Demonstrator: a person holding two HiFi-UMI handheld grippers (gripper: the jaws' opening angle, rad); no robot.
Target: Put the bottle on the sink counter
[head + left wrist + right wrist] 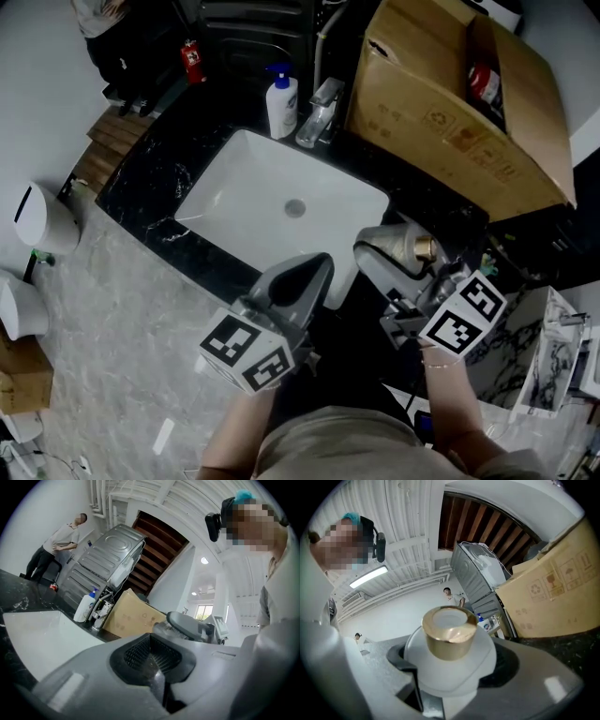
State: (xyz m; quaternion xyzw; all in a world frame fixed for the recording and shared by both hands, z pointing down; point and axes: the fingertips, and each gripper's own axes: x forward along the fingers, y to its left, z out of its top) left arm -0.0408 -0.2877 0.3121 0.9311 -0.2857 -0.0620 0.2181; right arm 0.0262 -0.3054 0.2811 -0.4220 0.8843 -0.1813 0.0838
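A frosted white bottle [401,244] with a gold cap [424,248] lies level in my right gripper [373,251], which is shut on it just off the basin's near right corner. In the right gripper view the bottle [450,660] fills the gap between the jaws, and its gold cap [449,632] faces the camera. My left gripper [322,264] hovers over the near rim of the white sink basin [244,202]. Its grey jaws meet with nothing between them [154,667]. The black marble counter [183,159] surrounds the basin.
A white soap dispenser [281,101] with a blue pump stands behind the basin beside the chrome faucet [321,112]. A big cardboard box [450,103] takes up the counter's back right. A grey appliance [105,559] and a person [54,543] are further back.
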